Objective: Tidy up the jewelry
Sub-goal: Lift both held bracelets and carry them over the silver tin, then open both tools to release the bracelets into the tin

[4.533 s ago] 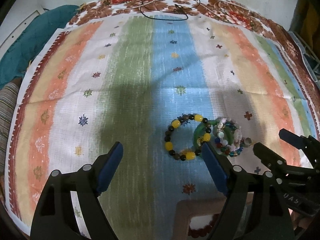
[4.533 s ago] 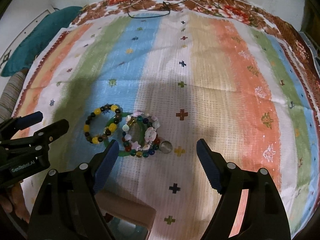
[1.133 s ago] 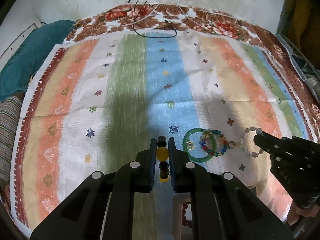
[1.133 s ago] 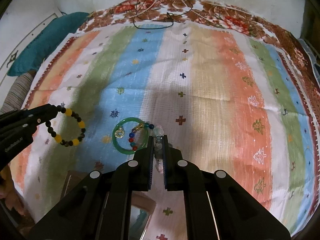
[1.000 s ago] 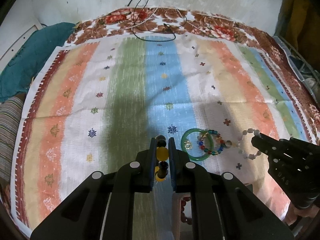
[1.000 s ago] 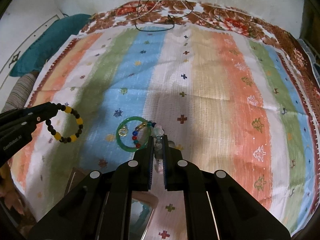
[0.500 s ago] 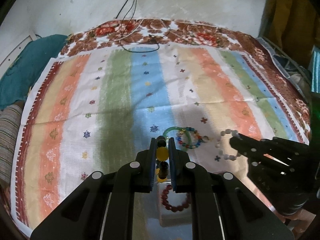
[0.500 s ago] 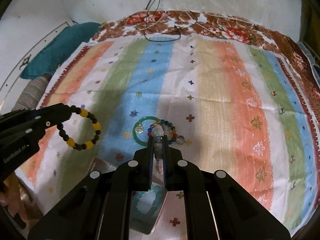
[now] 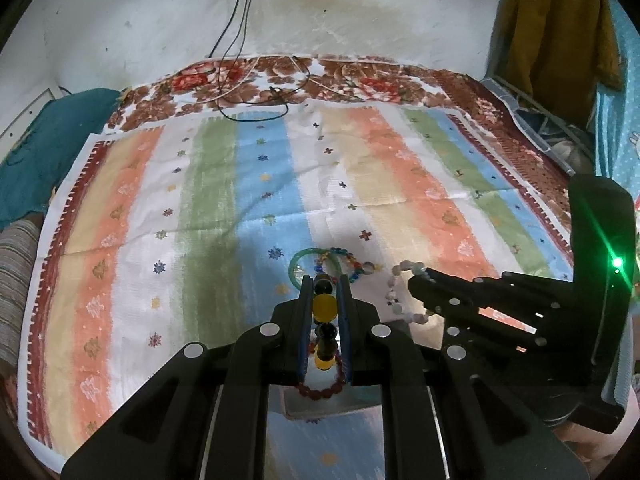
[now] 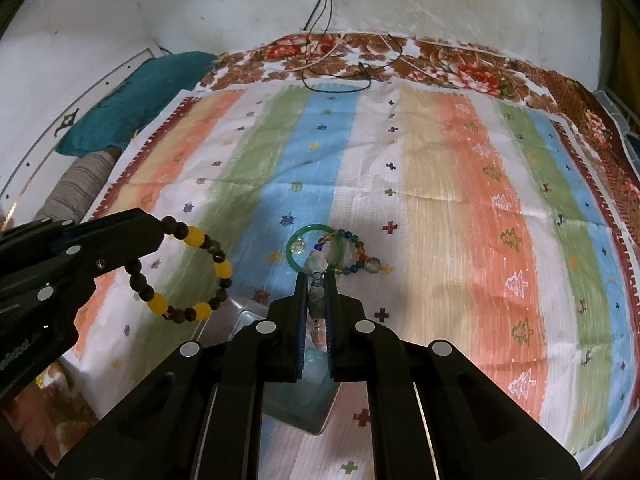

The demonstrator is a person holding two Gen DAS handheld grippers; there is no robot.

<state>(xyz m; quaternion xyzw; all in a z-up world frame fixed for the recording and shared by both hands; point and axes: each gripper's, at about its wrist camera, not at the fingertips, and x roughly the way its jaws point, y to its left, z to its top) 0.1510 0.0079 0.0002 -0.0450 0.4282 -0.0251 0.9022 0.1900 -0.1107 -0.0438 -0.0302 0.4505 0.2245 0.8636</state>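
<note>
Change: both grippers lifted higher above the striped cloth since a second ago.
Yellow-and-dark bead bracelet: clamped in left gripper, hanging left of green bangle.
Pale shell bracelet: pinched by right gripper.
Multicolour bead bracelet: overlaps the bangle.
Box: left view alone shows the red bracelet inside.
Writing: unreadable.

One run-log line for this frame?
left gripper: shut on yellow-and-dark bead bracelet | right gripper: shut on pale bead bracelet | green bangle: on cloth
</note>
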